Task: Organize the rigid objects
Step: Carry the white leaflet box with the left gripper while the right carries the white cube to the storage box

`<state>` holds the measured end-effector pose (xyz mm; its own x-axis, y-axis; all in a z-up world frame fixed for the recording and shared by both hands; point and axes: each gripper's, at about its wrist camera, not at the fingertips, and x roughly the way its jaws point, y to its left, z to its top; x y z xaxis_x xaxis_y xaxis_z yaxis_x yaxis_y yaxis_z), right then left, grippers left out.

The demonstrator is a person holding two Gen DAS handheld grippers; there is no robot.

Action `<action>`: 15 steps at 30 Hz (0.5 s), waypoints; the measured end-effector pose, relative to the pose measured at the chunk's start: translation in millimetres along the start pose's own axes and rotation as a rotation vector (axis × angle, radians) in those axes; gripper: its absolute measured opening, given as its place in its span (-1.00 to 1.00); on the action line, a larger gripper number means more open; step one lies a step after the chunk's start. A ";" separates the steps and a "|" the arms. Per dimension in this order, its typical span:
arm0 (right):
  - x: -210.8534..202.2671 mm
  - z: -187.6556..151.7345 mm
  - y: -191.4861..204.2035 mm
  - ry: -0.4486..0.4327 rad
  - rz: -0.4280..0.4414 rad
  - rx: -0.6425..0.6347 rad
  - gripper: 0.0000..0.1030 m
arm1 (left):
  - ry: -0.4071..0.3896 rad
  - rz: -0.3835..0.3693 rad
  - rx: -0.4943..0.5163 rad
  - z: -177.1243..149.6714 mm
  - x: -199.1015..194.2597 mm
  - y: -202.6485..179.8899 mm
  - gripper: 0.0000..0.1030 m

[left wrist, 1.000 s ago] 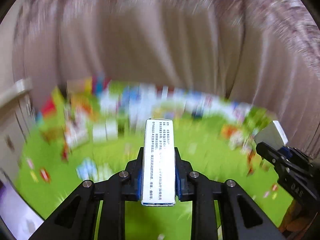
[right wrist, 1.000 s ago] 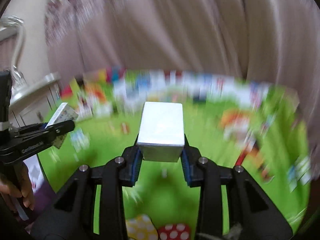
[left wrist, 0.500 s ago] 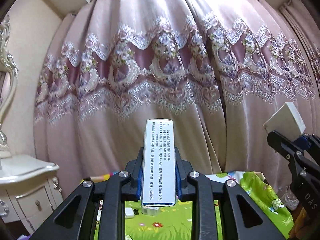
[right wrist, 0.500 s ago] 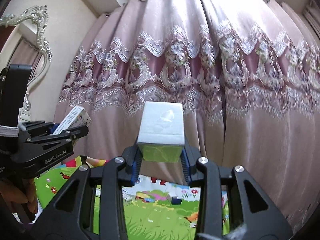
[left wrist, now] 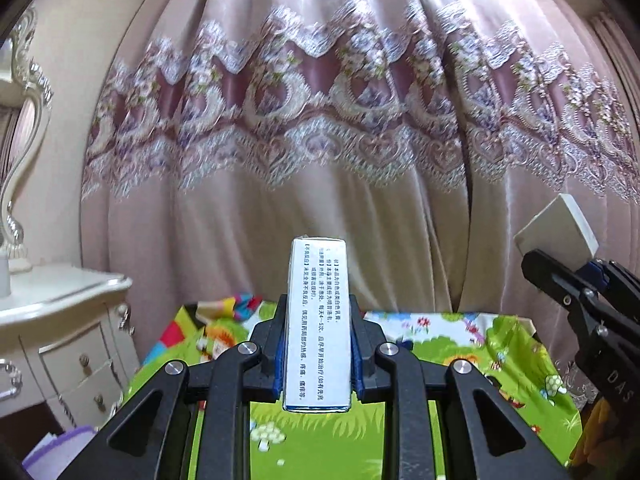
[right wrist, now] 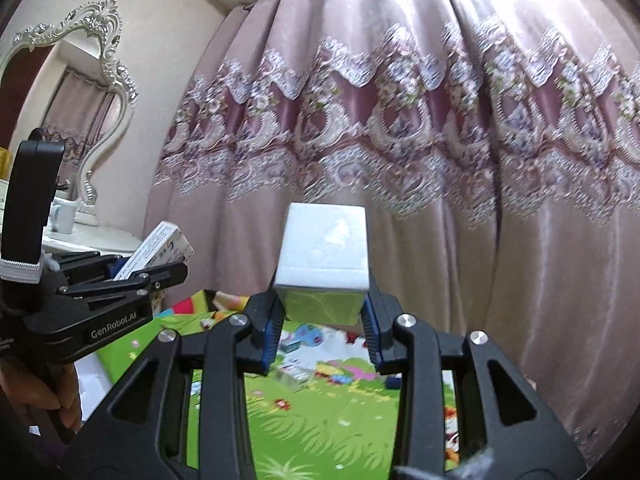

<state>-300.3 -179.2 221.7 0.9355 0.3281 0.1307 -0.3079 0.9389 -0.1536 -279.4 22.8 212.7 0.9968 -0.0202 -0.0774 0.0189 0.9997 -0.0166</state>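
- Pink curtain (left wrist: 320,160) with an embroidered lace band fills the back.
- Cream wall (right wrist: 160,40) at left.
- Ornate white mirror (right wrist: 96,92) above a white dresser (left wrist: 60,320).
- Green cartoon play mat (right wrist: 320,412) on the floor.

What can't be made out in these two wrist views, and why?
- Narrow box in the left gripper: its small print is too fine to read, left wrist view.
- White box in the right gripper: its upper face shows no readable label, right wrist view.
- Small boxes on the play mat: blurred and partly hidden behind the gripper.
- Where the boxes should go: not shown.
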 end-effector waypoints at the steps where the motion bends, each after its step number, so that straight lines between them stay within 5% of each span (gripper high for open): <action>1: 2.6 -1.1 3.2 0.017 0.020 0.000 -0.24 | 0.024 0.001 -0.008 -3.4 0.5 4.8 -0.51; 15: 41.4 -19.5 63.6 0.237 0.322 -0.005 -0.24 | 0.287 0.102 -0.138 -54.4 -8.5 82.1 -0.51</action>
<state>-277.8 -107.9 198.2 0.8057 0.5720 -0.1540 -0.5914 0.7915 -0.1542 -290.5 104.2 157.7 0.9299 0.0573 -0.3633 -0.1104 0.9857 -0.1271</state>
